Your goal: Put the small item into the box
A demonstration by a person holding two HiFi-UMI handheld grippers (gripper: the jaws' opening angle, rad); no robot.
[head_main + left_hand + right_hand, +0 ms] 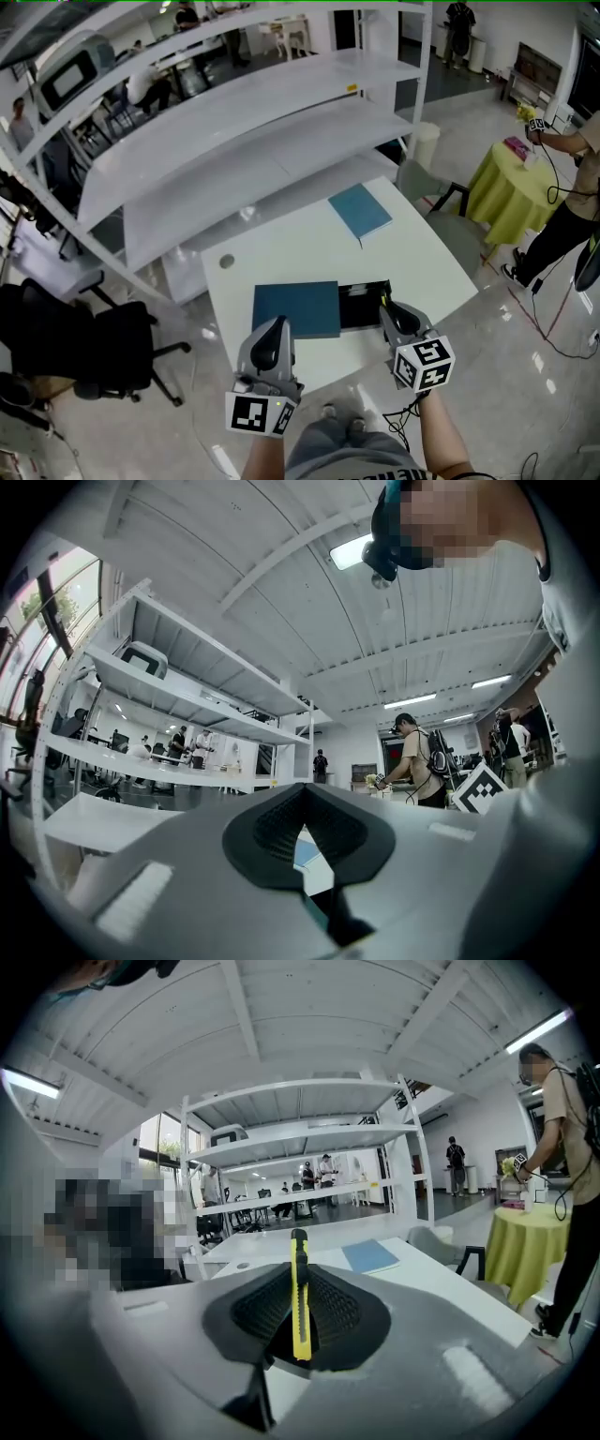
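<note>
White table (281, 253) stands in front of a tall shelf rack (234, 103), and the work sits at its near edge, close to the person. The box (364, 305) lies there with its black inside open to the top; a dark teal lid (296, 309) lies touching it on the left, probably moved aside to clear the opening. A blue booklet (360, 211) lies well apart, further back. The right gripper (298, 1309) hovers at the box's near right corner with its jaws clamped on a yellow utility knife (299, 1293). The knife is pinched low on its body and stands upright, so it can likely go in end first. The left gripper (302, 829) waits by the lid's near edge, jaws together on nothing, seemingly ready to steady things.
</note>
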